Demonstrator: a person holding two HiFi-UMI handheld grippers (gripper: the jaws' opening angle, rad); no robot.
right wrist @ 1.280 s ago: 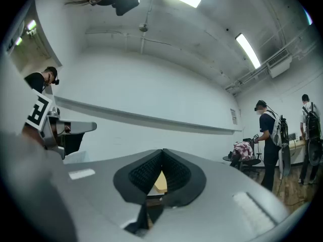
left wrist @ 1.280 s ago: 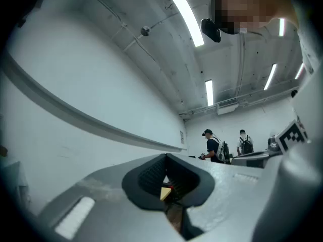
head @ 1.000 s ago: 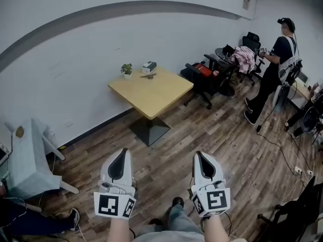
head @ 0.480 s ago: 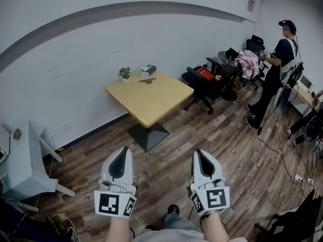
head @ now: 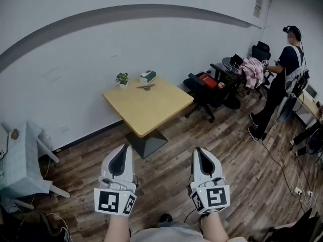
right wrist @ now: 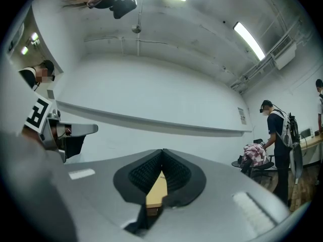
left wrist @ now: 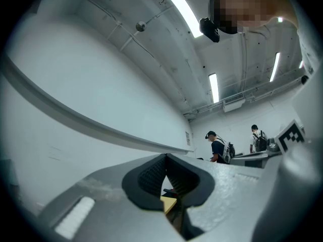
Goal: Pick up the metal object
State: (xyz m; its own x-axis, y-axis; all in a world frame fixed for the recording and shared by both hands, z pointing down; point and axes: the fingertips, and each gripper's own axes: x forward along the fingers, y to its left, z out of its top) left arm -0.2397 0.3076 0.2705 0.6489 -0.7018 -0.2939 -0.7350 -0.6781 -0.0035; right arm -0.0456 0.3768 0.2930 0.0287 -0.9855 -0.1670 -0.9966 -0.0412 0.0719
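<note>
A square wooden table (head: 151, 107) stands by the wall, well ahead of both grippers. At its far edge are a small potted plant (head: 121, 78), a grey box (head: 147, 76) and, just in front of the box, a thin small object (head: 146, 86) too small to make out. My left gripper (head: 124, 147) (left wrist: 165, 156) and right gripper (head: 198, 150) (right wrist: 162, 150) are held side by side above the wood floor. Both point towards the table and are shut with nothing in them. A sliver of the tabletop (right wrist: 157, 189) shows through the right gripper's jaw hollow.
Dark office chairs (head: 204, 87) and a small round table with a pink cloth (head: 251, 67) stand right of the wooden table. A person (head: 285, 77) stands at the far right. A white chair (head: 25, 158) is at the left, and cables (head: 290, 168) trail over the floor.
Both grippers and the camera have moved forward across the floor, so the table sits a little lower and nearer in the head view. The jaws stay shut.
</note>
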